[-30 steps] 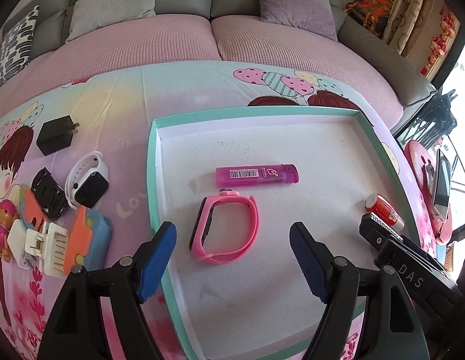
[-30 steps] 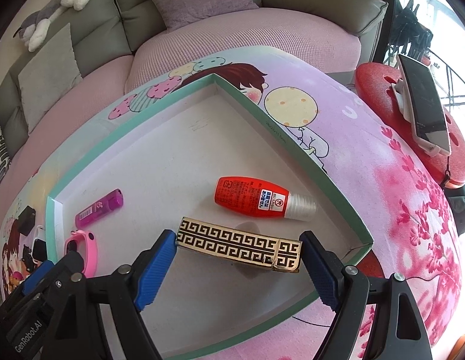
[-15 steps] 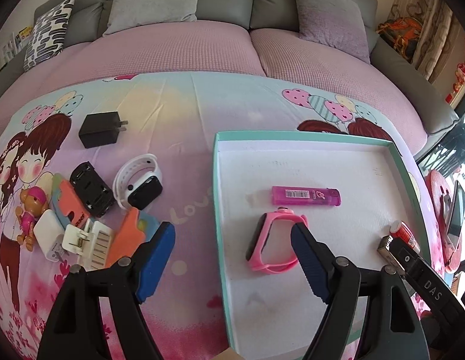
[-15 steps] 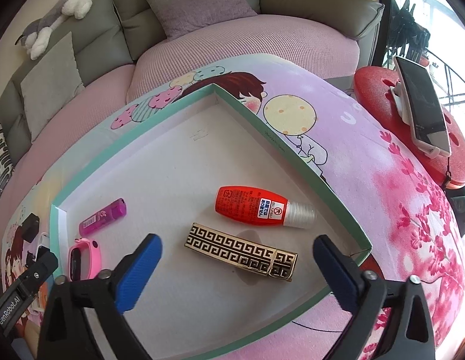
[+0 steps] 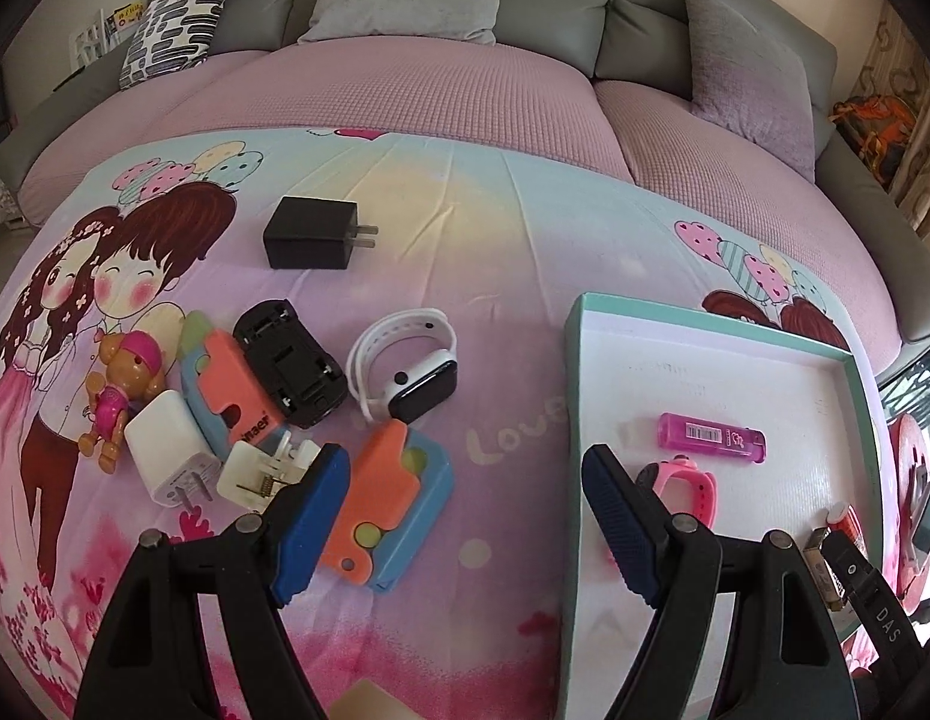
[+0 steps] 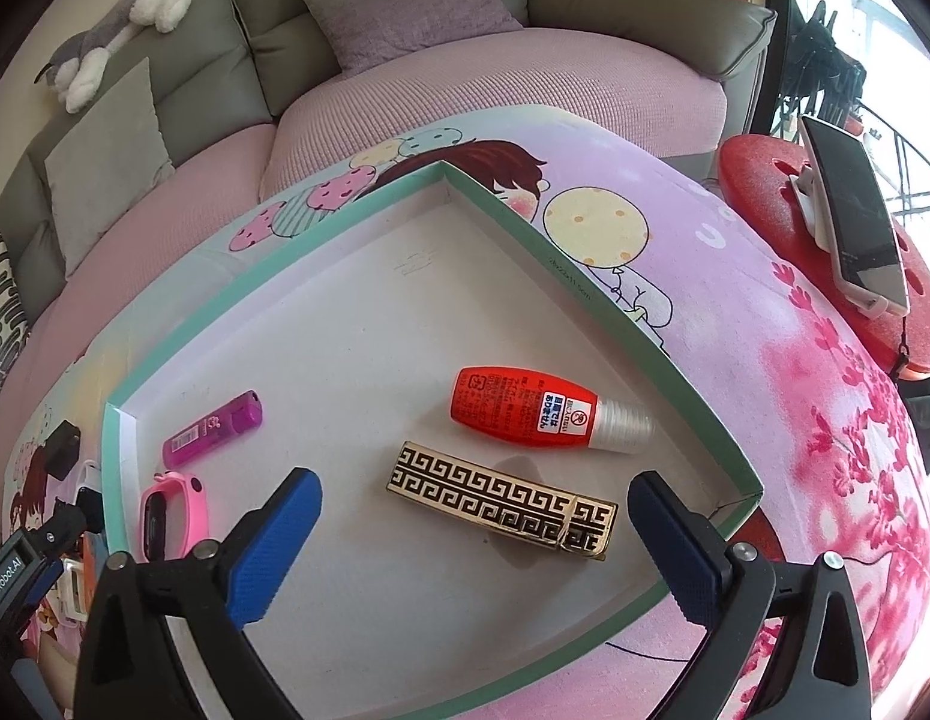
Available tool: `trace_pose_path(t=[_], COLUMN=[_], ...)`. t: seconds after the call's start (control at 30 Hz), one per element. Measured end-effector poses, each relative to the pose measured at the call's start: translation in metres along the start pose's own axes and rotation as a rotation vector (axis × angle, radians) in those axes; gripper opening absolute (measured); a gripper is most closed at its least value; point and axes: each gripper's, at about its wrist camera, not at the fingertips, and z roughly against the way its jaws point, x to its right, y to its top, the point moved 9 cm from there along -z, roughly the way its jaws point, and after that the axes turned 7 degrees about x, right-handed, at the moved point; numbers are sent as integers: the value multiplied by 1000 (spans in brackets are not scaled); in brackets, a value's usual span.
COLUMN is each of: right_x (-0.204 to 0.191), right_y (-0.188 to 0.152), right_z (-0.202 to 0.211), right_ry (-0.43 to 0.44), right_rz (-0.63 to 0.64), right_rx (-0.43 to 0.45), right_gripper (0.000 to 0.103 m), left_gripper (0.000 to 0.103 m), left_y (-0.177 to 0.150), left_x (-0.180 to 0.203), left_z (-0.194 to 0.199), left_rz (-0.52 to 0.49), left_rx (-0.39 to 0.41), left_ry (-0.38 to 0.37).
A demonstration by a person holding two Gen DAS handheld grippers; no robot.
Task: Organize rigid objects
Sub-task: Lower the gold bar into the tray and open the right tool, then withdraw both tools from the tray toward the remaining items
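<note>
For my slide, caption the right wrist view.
Open right gripper above a green tray holding a gold case, red bottle, purple lighter and pink watch.

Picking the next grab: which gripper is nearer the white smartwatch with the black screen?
Left. The left gripper hovers just short of the white smartwatch on the cloth; the right gripper is over the teal-rimmed tray, farther away.

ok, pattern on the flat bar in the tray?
Black Greek-key maze on gold; the bar shows best in the right wrist view.
</note>
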Motion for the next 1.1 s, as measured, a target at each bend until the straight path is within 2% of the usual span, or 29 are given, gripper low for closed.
trace_pose_path(t=[0.23, 0.4, 1.1], right_x=[-17, -33, -134], right_y=[0, 7, -11], right_z=[2, 13, 32], right_ry=[23, 43, 146], right_rz=[40, 63, 257], right_rx=[15, 71, 145], right_gripper=[103, 103, 103], left_gripper=[80, 80, 80], left_y=[10, 17, 27], left_x=[-31, -60, -165], left_z=[8, 15, 42], left_rz=[37, 90, 317], left_rx=[42, 67, 155], left_ry=[68, 114, 143])
